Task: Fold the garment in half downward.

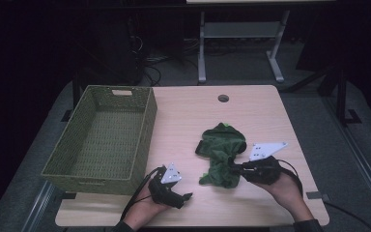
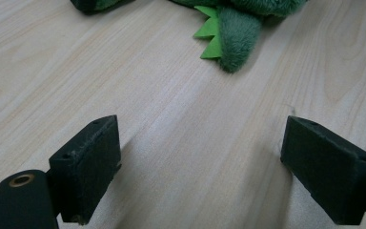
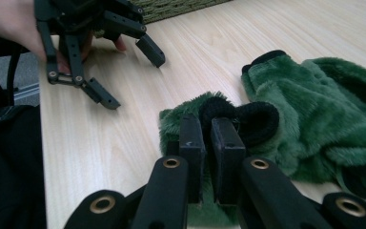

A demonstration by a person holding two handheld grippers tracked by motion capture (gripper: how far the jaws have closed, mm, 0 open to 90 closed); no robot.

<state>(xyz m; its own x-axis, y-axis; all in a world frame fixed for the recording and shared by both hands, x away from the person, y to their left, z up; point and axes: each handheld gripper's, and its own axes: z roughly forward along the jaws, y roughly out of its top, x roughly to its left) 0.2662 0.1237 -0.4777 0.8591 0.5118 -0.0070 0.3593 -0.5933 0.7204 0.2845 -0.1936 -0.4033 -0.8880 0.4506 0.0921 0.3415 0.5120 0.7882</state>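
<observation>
Garment: green fuzzy garment (image 1: pixel 223 153) lies crumpled on table (image 1: pixel 193 111), right of centre; black cuff trim (image 3: pixel 255 119) visible in right gripper view; bright green felt spikes (image 2: pixel 209 38) along one furry limb in left gripper view
Right gripper: right gripper (image 1: pixel 233 168) at near edge of garment; jaws clenched almost together on a fold of green fabric beside the black cuff; grey three-cornered plate (image 1: pixel 265 149) on top; cable trails off toward right hand (image 1: pixel 282 186)
Left gripper: left gripper (image 1: pixel 187 196) near front edge of table, left of garment and apart from it; jaws released, standing wide, bare wood between them; nothing held; garment limb lies ahead of the jaws, not touching
Left hand: left hand (image 1: pixel 147 205) wraps the gripper body; resting low at the table
Basket: green woven basket (image 1: pixel 84 169) on left side of table, well apart from garment; nothing seen inside
Table: light wood; round cable hole (image 1: pixel 223 98) near far edge
</observation>
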